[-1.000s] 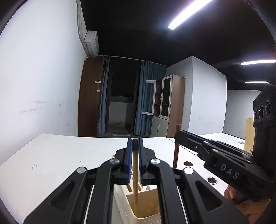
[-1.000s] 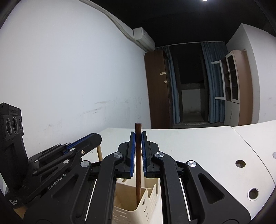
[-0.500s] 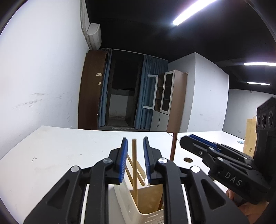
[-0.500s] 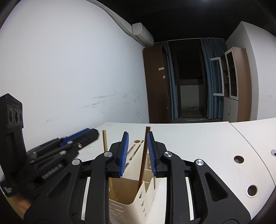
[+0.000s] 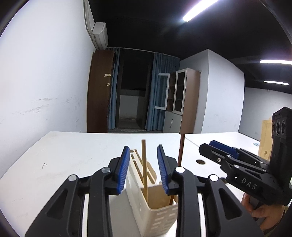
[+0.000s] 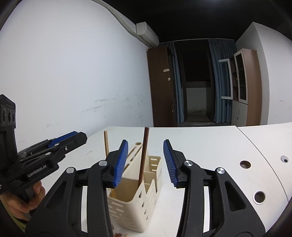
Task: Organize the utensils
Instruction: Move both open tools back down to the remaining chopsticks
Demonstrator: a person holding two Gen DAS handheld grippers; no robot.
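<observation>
left tongs (image 5: 143, 168): spread, empty | right tongs (image 6: 145, 162): spread, empty | holder (image 6: 135, 206): cream, on white table (image 6: 209, 145) | light stick (image 5: 144, 169): upright in holder, between left pads, untouched | dark stick (image 6: 143, 156): leaning in holder, between right pads, untouched

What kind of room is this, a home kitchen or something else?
Probably an office or lab, not a kitchen: white desks with cable holes, a glass-door cabinet, ceiling strip lights.
</observation>
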